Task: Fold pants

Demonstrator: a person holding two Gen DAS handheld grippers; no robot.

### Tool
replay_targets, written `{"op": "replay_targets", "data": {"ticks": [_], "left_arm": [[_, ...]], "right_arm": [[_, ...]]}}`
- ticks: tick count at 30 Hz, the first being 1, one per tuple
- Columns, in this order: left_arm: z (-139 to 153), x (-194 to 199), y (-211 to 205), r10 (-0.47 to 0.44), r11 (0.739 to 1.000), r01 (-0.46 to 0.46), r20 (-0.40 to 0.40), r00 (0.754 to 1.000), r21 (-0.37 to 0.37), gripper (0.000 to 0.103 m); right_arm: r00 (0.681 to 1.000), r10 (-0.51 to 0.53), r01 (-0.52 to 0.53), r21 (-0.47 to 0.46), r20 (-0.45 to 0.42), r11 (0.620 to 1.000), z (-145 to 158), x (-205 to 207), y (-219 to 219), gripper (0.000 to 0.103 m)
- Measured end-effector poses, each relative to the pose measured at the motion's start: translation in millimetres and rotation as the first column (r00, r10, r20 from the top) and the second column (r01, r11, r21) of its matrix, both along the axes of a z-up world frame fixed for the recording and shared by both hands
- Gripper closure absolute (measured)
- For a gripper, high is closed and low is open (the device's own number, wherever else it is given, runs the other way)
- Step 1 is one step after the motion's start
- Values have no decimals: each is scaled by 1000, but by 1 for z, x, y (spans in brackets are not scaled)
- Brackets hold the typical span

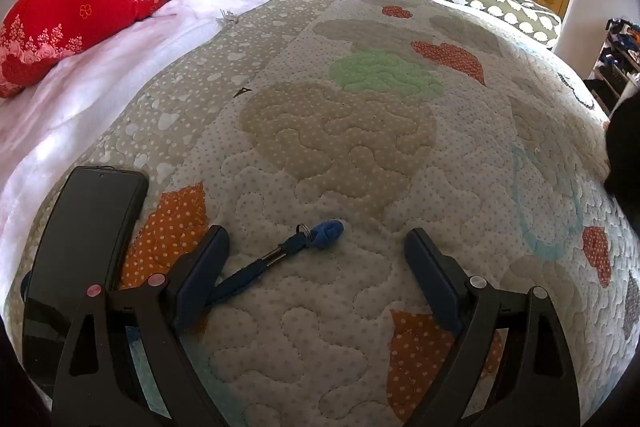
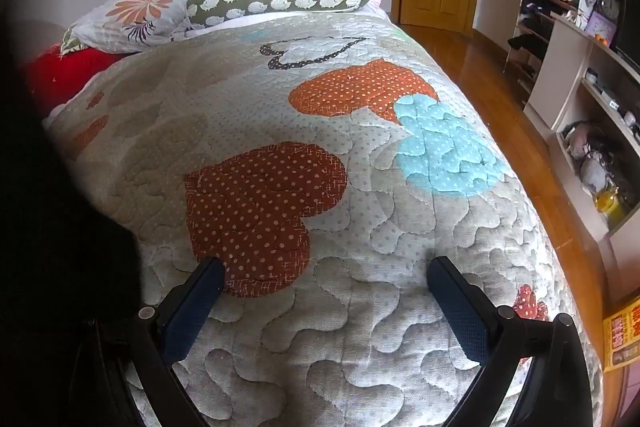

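Both your left tool [image 1: 316,243] and right tool [image 2: 326,273] hang spread wide and empty over the quilt [image 2: 360,327], with only dark cloth [image 2: 60,247], likely the soft, limp pants, left of the right tool; pinch its waistband

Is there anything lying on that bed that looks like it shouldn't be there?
Yes: a black phone and a blue lanyard strap lie on the quilt, beside the open left gripper. They sit right where folding would happen. The dark shape at the side may be the pants; unclear.
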State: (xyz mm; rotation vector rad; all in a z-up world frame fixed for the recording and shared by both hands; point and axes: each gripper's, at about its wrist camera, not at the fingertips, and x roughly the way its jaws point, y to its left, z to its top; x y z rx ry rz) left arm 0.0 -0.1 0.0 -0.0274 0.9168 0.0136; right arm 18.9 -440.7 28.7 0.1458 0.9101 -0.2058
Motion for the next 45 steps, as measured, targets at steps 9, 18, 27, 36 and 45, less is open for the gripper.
{"op": "replay_targets", "data": {"ticks": [9, 18, 27, 36, 45], "left_arm": [[0, 0, 1, -1, 1000, 1, 0, 1000, 1, 13], [-1, -3, -1, 4, 1000, -4, 4, 1000, -1, 12], [11, -10, -8, 16, 1000, -15, -24, 1000, 24, 12], [52, -30, -2, 3, 1000, -3, 17, 1000, -22, 12], [79, -39, -11, -2, 1000, 3, 96, 995, -14, 12]], "right_arm": [[1000, 0, 0, -10, -4, 1000, 0, 1, 0, 1], [1000, 0, 0, -9, -3, 1000, 0, 1, -1, 0], [1000, -5, 5, -31, -26, 1000, 1, 2, 4, 1], [994, 73, -82, 101, 82, 991, 44, -43, 28, 3], [961, 208, -228, 98, 180, 969, 75, -49, 87, 3]]}}
